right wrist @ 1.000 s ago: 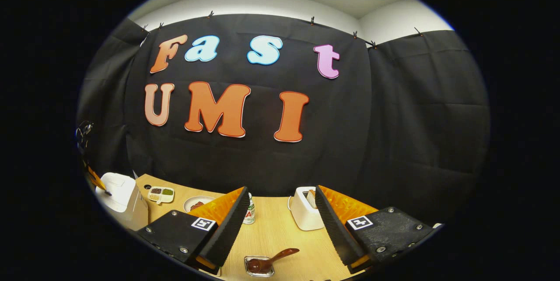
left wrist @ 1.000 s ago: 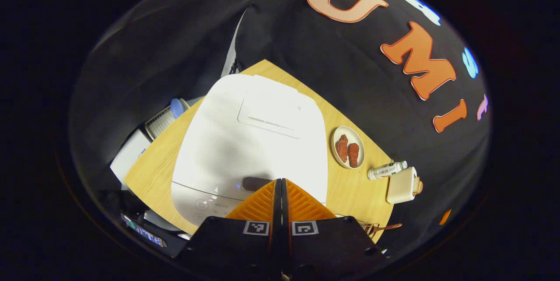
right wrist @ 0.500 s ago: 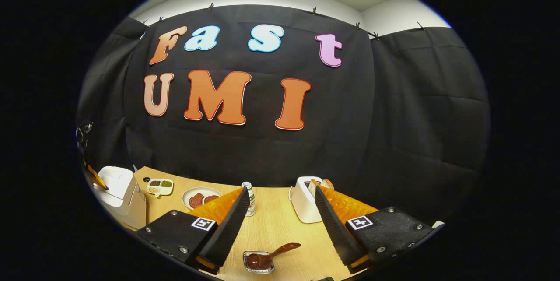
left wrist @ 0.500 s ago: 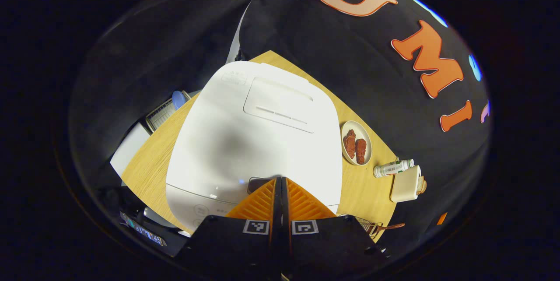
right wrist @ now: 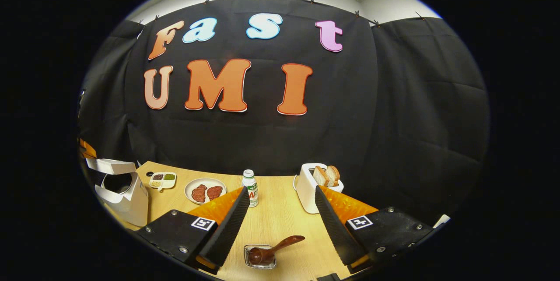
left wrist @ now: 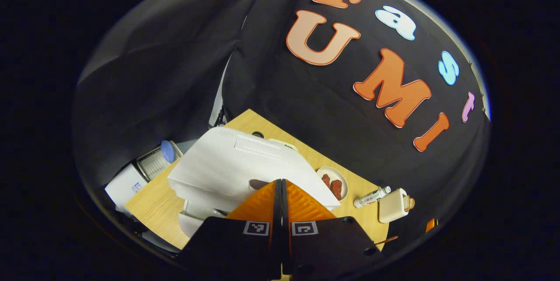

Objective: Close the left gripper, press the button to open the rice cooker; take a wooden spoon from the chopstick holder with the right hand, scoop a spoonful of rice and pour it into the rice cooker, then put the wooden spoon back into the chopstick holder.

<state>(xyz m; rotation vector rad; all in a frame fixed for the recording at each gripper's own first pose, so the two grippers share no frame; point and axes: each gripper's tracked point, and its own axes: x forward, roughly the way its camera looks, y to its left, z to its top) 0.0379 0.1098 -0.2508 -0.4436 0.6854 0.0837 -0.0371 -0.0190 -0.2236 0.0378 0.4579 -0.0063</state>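
Note:
The white rice cooker [left wrist: 227,171] stands on the wooden table with its lid [left wrist: 245,158] lifted off the body. My left gripper [left wrist: 280,183] is shut with nothing in it, its tips just above the lid's front edge by the dark button [left wrist: 257,183]. In the right gripper view the cooker [right wrist: 127,198] stands far left with its lid [right wrist: 109,166] tilted up and the dark pot opening below. My right gripper [right wrist: 281,193] hangs open above the table. Below it a dark wooden spoon [right wrist: 273,248] rests in a small clear holder [right wrist: 260,258].
On the table [right wrist: 280,222] stand a sectioned dish of grains [right wrist: 162,180], a plate with red meat pieces [right wrist: 204,191], a small bottle [right wrist: 250,187] and a white toaster with bread [right wrist: 317,184]. Boxes and a rack [left wrist: 153,163] sit beyond the table's left edge.
The cooker's lid has sprung up from closed. My left gripper has lifted and tilted back, still shut. The right gripper has tilted down a little, staying open.

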